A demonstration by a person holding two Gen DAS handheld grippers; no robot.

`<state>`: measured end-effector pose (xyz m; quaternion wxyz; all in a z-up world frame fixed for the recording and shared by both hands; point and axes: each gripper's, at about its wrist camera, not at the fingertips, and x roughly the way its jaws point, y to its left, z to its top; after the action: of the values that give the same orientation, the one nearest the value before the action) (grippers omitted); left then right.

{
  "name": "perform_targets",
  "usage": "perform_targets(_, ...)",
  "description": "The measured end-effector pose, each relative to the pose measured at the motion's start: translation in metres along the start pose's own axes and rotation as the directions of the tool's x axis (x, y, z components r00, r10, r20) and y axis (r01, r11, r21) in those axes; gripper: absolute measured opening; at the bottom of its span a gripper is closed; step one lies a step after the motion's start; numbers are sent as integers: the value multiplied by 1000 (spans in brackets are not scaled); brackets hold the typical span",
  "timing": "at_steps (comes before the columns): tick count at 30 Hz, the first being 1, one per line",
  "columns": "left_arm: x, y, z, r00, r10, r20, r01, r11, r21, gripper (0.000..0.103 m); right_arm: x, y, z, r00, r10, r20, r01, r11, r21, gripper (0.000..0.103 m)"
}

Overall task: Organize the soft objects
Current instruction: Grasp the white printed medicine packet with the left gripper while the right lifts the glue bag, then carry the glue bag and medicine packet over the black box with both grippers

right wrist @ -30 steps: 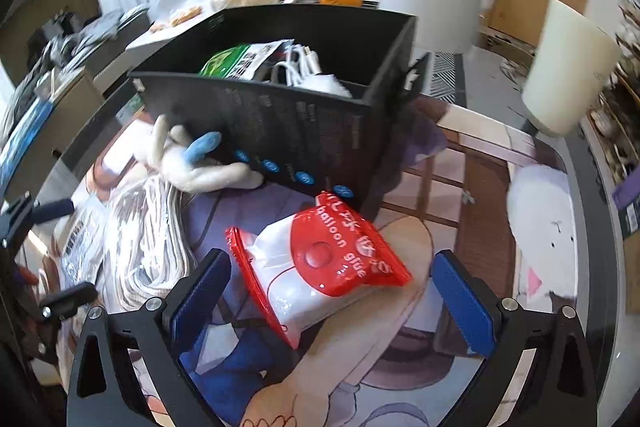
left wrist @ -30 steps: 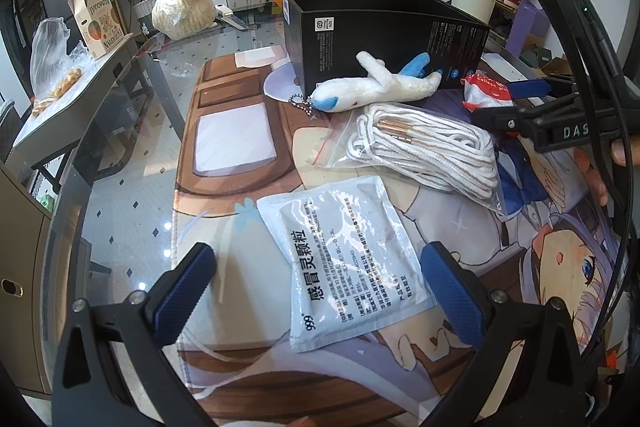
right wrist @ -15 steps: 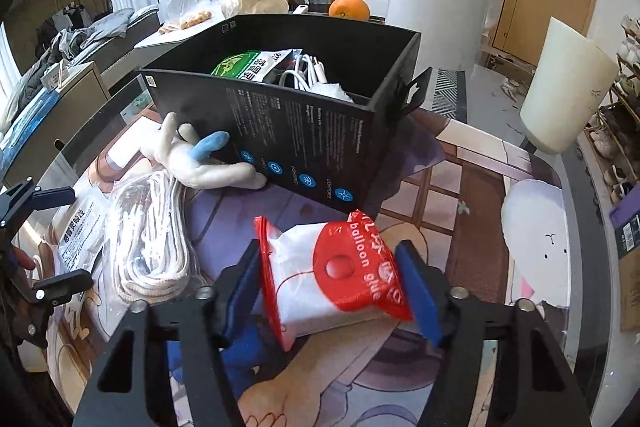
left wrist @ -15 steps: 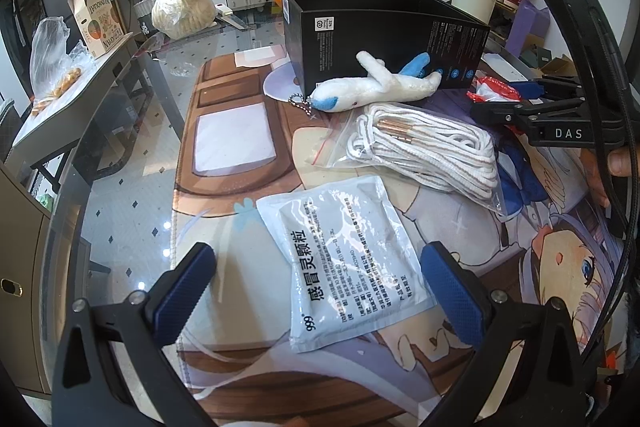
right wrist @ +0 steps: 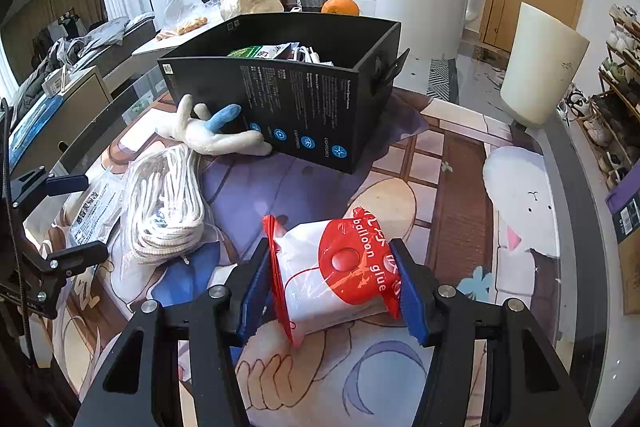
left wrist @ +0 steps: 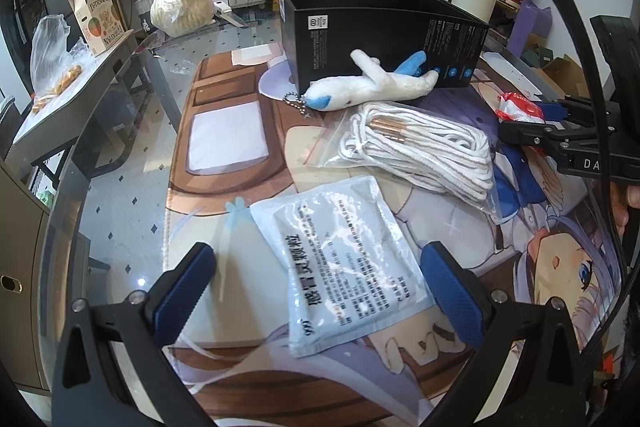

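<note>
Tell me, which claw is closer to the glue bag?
Right. The right claw has closed on the glue bag, pads pressing both sides. The left claw hangs open over the white packet, apart from the bag.

Black handheld grippers, blue-padded fingers.
Left gripper [left wrist: 318, 293] and right gripper [right wrist: 334, 285]: angular black frames, silver screws near textured blue pads [right wrist: 408, 297]; white "DA" lettering on one body, thin black cable alongside.
</note>
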<state>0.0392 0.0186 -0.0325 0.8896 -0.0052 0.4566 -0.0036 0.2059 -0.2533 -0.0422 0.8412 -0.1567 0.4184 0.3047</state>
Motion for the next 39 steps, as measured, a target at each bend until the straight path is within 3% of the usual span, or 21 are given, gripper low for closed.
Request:
perform_targets(11,-1,-5,0,1000,-19,6,19,999,28,101,0,0,1,1000,5,-1,-5,1000,1,57)
perform_targets(16,-7,-10,-3,998,-46,47,43,997,63,72,0,-1,2,1000,6,1,-6,1000,2,57)
perform_targets(23,-16,-16,-10,994,-65,82,57,994,97,42,-1,-1,1,1000,6,2,-6,1000,4,57)
perform_targets(34,-22,-14,-12,989,-81,126,71,994,81,37,-12,5,-5,999,7,32,-7,1000,-3,57)
perform_targets(39,-31,-15,-6,983,-70,171,57,995,79,37,-32,12,-2,996,4,93,-1,1000,-27,57)
